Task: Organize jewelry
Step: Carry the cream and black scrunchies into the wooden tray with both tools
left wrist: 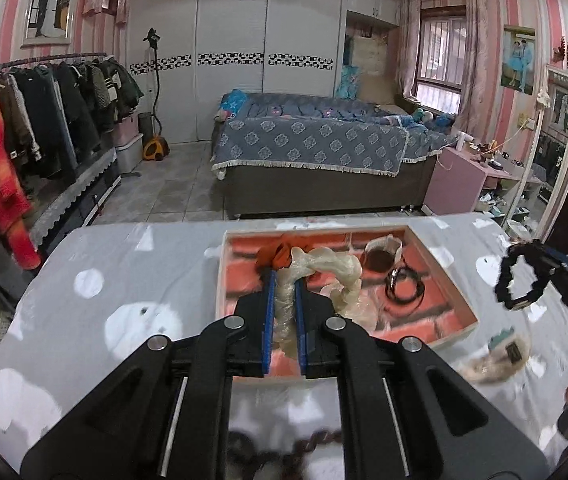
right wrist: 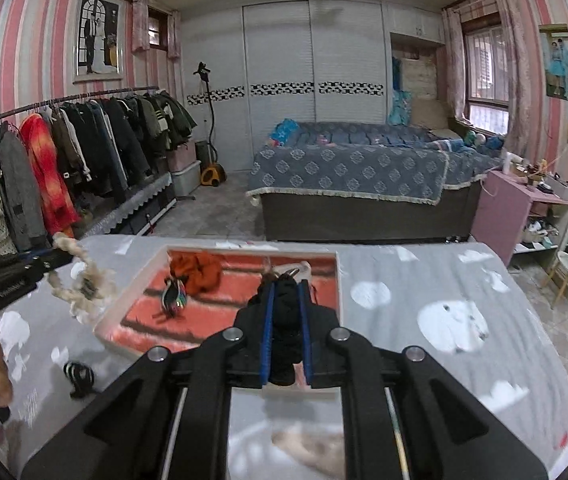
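Observation:
A shallow white tray with a red brick-pattern floor sits on the grey table; it also shows in the right wrist view. My left gripper is shut on a cream twisted hair tie above the tray; the tie also shows in the right wrist view. My right gripper is shut on a black scrunchie, also visible in the left wrist view, held over the tray's right side. An orange scrunchie, black hair ties and a brown scrunchie lie in the tray.
A colourful clip lies in the tray. A fluffy beige item and a striped hair tie lie on the table beside the tray. A brown braided piece lies near the front edge. A bed and a clothes rack stand behind.

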The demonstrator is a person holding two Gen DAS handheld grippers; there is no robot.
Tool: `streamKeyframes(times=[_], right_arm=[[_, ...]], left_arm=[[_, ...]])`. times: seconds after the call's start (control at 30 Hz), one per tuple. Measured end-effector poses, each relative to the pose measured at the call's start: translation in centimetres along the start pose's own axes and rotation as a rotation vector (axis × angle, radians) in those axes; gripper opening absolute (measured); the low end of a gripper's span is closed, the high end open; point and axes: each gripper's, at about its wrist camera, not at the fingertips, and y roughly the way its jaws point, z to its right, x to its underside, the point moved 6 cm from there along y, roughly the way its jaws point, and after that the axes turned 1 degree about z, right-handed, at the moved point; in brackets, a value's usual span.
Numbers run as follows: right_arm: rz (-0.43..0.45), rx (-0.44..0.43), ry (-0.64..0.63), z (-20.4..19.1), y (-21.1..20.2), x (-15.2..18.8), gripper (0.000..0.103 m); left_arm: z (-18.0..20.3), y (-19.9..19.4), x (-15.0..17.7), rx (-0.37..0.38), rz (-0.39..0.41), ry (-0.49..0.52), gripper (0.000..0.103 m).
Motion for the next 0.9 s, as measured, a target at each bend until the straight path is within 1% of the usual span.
streamKeyframes(times=[0.1,0.2,0.27,0.33,0.47,0.6,0.67,0.77,0.9], right_arm=[[0.007,-0.007,0.002,-0.5,1.8,-0.9,0.012],[0.005,-0.006,0.009,-0.9,3.7,-1.4,0.012],[0.000,0.000,0.008,-1.1,4.7,-1.5,0.012],[-0.003,0.016,-0.005,-1.3,5.9,-1.4,0.012],[-0.020,0.025,0.000,-1.4,7.8,-0.6,0.012],[-0.054,0.031,-0.002,-1.0,10.0,0.7,0.012],[-0.079,0.021,0.018,-0.8,11.1,1.3,0.012],[-0.106,0.042,0.015,-0.5,12.4,2.0,0.012],[-0.135,0.059,0.033,0.1,13.3,2.8,0.012]], left_arm=[[0.6,1.7,-1.0,0.010,0.004,0.000,0.008],[0.7,3.9,-1.5,0.039,-0.023,-0.041,0.008],[0.8,5.1,-1.5,0.032,-0.031,-0.042,0.008],[1.0,6.5,-1.2,0.016,-0.045,-0.030,0.008],[0.7,8.9,-0.2,0.013,-0.081,-0.036,0.008],[0.5,10.7,0.8,-0.015,-0.107,-0.012,0.008],[0.0,11.5,1.4,-0.031,-0.123,-0.001,0.008],[0.0,12.7,2.2,-0.029,-0.155,-0.002,0.008],[0.6,13.9,3.2,-0.043,-0.188,0.023,0.008]])
